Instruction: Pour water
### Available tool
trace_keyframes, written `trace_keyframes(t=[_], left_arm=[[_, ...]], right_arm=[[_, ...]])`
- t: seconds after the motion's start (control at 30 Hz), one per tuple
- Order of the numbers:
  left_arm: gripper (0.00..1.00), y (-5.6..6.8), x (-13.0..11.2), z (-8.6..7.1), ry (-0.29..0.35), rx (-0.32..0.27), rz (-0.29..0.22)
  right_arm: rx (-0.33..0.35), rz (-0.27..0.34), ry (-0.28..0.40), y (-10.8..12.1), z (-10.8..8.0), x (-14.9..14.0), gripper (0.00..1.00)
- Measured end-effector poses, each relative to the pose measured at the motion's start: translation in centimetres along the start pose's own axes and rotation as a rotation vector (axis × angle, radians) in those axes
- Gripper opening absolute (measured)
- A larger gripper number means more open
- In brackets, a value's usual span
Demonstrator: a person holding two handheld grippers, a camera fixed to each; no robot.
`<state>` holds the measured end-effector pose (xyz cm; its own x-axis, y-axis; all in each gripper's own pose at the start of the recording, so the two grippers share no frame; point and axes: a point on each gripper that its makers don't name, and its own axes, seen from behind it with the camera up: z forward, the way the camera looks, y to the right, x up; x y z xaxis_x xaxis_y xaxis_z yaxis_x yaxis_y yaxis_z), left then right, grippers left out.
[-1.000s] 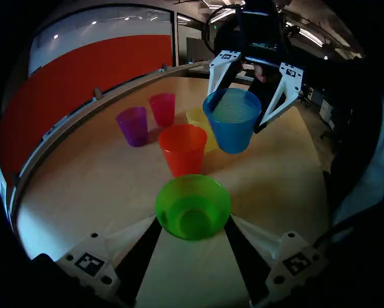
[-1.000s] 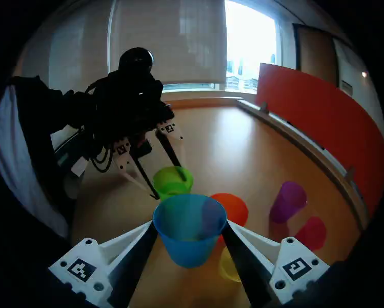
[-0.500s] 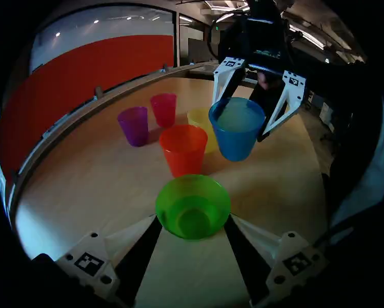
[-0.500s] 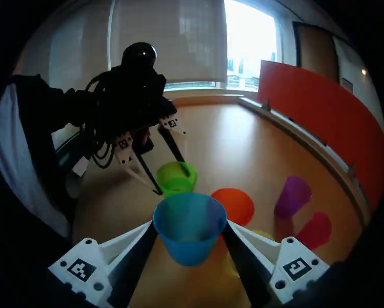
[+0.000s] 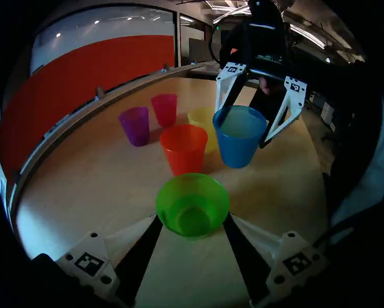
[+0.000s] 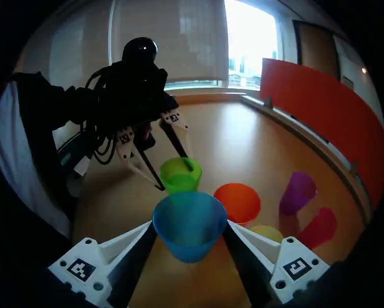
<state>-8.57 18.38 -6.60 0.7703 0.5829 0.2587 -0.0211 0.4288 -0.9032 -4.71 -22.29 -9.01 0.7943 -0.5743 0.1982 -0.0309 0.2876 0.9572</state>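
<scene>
My left gripper (image 5: 193, 230) is shut on a green cup (image 5: 193, 204), held upright just over the wooden table (image 5: 89, 174). Farther off in the left gripper view, my right gripper (image 5: 258, 110) is shut on a blue cup (image 5: 239, 134) with water in it, to the right of an orange cup (image 5: 183, 148). In the right gripper view the blue cup (image 6: 189, 226) sits between my right gripper's (image 6: 189, 241) fingers. Beyond it the left gripper (image 6: 166, 154) holds the green cup (image 6: 180, 174).
Orange (image 6: 237, 203), yellow (image 6: 266, 233), purple (image 6: 297, 191) and pink (image 6: 320, 227) cups stand on the table. A red wall panel (image 5: 79, 77) runs along the table's far edge. A person in dark sleeves (image 6: 43, 128) holds the grippers.
The blue cup has moved down and slightly right in the left gripper view, closer to the table. The green cup has barely moved.
</scene>
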Motion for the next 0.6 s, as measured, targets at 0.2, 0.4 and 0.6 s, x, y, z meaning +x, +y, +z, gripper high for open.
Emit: trace_keyframes(t=[0.2, 0.4, 0.6], left_arm=[[0.84, 0.0, -0.1, -0.1, -0.005, 0.001, 0.001], [0.84, 0.1, -0.4, -0.2, -0.011, 0.001, -0.004], [0.84, 0.1, -0.8, -0.3, -0.021, 0.0, -0.003]], right_arm=[[0.007, -0.01, -0.011, -0.4, 0.4, -0.6, 0.91], [0.005, -0.026, -0.027, -0.5, 0.8, -1.4, 0.91], [0.01, -0.028, -0.029, -0.6, 1.4, -1.7, 0.91]])
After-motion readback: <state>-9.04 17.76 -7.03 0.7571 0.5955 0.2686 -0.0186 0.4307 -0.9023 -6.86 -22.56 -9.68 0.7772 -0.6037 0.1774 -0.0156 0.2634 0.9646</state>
